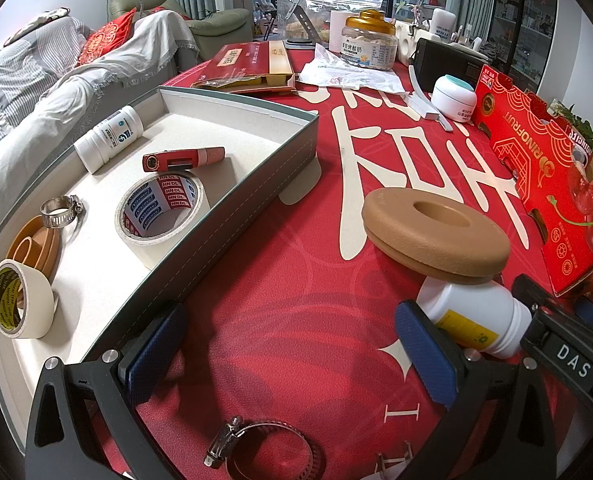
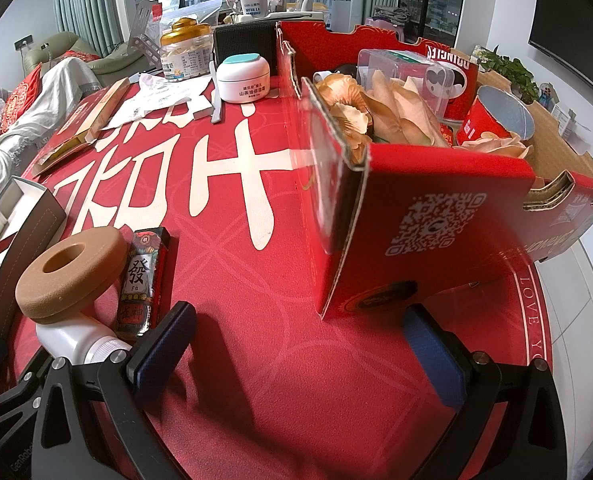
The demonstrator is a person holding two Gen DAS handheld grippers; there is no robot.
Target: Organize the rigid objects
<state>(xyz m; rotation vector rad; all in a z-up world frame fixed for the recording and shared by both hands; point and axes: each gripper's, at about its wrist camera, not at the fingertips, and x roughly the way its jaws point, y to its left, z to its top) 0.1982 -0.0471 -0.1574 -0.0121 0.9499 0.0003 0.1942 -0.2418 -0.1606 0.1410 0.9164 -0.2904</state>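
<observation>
Grey tray: the shallow grey rectangular tray with a white lining (image 1: 256, 184) is lying at the 9 to 10 o'clock side of the left wrist view, on the red printed tablecloth (image 1: 280, 320).
Tray contents: a white cylindrical pill bottle (image 1: 108, 138) is lying on its side at the far end; a red pen-shaped lighter (image 1: 182, 158) is lying just beside it; a large roll of cream masking tape (image 1: 158, 216) is sitting mid-tray; a small steel hose clamp (image 1: 60, 210), an orange plastic ring (image 1: 32, 252) and a second cream tape roll (image 1: 20, 304) are lying at the near end.
Loose items: a tan doughnut-shaped disc (image 1: 436, 236) is resting on a white plastic bottle with a yellow label (image 1: 476, 316) at 3 o'clock; a larger steel hose clamp (image 1: 268, 452) is lying at 6 o'clock; a dark mahjong-print packet (image 2: 146, 280) is lying just beside the disc in the right wrist view.
Left gripper (image 1: 292, 360): its blue-padded jaws are standing wide apart over bare cloth, holding nothing; the right pad is sitting just beside the white bottle.
Right gripper (image 2: 300, 352): its jaws are spread wide and holding nothing.
Surroundings: a red cardboard fruit box (image 2: 436, 224) holding cream artificial flowers (image 2: 400, 108) is standing at 1 o'clock of the right gripper; a white cream jar with a teal lid (image 2: 244, 78) is standing at 11 o'clock.
</observation>
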